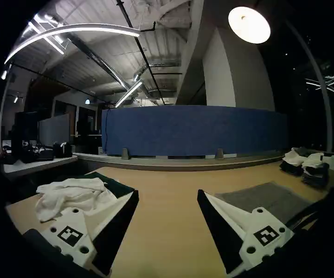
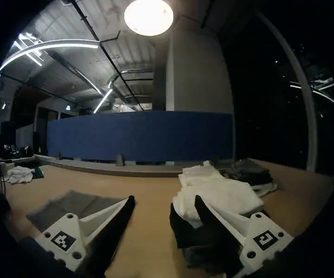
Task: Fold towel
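In the left gripper view my left gripper (image 1: 168, 200) is open above the wooden table (image 1: 167, 194), nothing between its fingers. A crumpled white towel (image 1: 72, 197) lies on a dark green cloth (image 1: 113, 184) behind its left finger. A flat grey towel (image 1: 271, 197) lies behind its right finger. In the right gripper view my right gripper (image 2: 162, 200) is open low over the table (image 2: 153, 231). The same grey towel (image 2: 74, 204) lies flat by its left finger. A stack of folded white and dark towels (image 2: 218, 194) sits at its right finger.
A blue partition (image 1: 190, 129) runs along the table's far edge. More folded towels (image 1: 311, 167) are piled at the far right in the left gripper view. A side desk with dark equipment (image 1: 37, 153) stands at left. The crumpled white towel (image 2: 18, 174) lies far left.
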The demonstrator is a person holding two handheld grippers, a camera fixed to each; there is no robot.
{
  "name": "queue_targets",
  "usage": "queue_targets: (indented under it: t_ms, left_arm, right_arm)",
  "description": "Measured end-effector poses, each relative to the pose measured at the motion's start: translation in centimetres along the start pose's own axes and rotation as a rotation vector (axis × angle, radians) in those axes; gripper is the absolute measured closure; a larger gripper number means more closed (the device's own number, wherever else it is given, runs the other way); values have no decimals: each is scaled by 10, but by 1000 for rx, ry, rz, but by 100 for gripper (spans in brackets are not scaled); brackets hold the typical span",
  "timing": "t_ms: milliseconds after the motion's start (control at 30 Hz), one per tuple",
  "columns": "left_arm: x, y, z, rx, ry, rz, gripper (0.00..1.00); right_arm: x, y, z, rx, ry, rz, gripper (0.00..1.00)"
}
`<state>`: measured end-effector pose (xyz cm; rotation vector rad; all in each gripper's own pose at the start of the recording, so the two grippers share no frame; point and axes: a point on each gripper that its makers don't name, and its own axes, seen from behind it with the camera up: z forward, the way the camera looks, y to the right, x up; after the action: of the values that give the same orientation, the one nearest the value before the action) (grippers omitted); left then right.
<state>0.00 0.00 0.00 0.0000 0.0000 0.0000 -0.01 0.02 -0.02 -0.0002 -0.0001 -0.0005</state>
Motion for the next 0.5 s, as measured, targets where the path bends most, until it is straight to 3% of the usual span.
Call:
queue_targets:
  t_ms: [500]
  left_arm:
    - [1, 0, 0, 0, 0, 2, 6]
  right_arm:
    - [1, -1, 0, 0, 0, 0, 0]
